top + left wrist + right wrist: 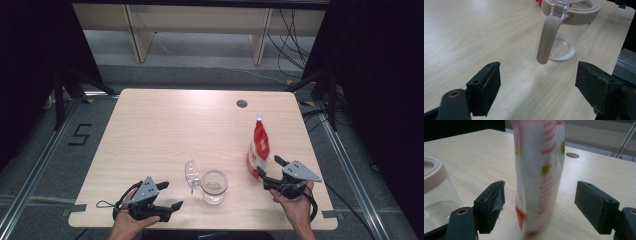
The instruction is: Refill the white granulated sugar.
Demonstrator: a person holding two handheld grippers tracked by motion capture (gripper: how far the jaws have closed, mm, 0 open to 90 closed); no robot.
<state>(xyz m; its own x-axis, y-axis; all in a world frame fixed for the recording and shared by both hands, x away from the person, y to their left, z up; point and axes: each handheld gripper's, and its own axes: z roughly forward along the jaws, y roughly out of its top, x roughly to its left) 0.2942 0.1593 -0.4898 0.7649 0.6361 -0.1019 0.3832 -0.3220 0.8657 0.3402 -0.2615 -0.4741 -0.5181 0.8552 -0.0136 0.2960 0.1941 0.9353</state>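
Observation:
A clear glass jar (214,187) with a beige rim stands near the table's front edge, its clear lid (191,174) swung open to the left. My left gripper (172,195) is left of it, open and empty. In the left gripper view the jar (564,32) stands ahead of the jaws with its beige clasp (547,37) hanging down. A red and white pouch (258,147) stands upright to the right of the jar. My right gripper (268,166) is open at its base. In the right gripper view the pouch (539,175) stands between the jaws with a gap on each side.
The light wooden table (165,130) has a round cable hole (242,103) at the back right. The jar (434,190) stands at the left edge of the right gripper view. Black curtains hang on both sides and table legs show behind.

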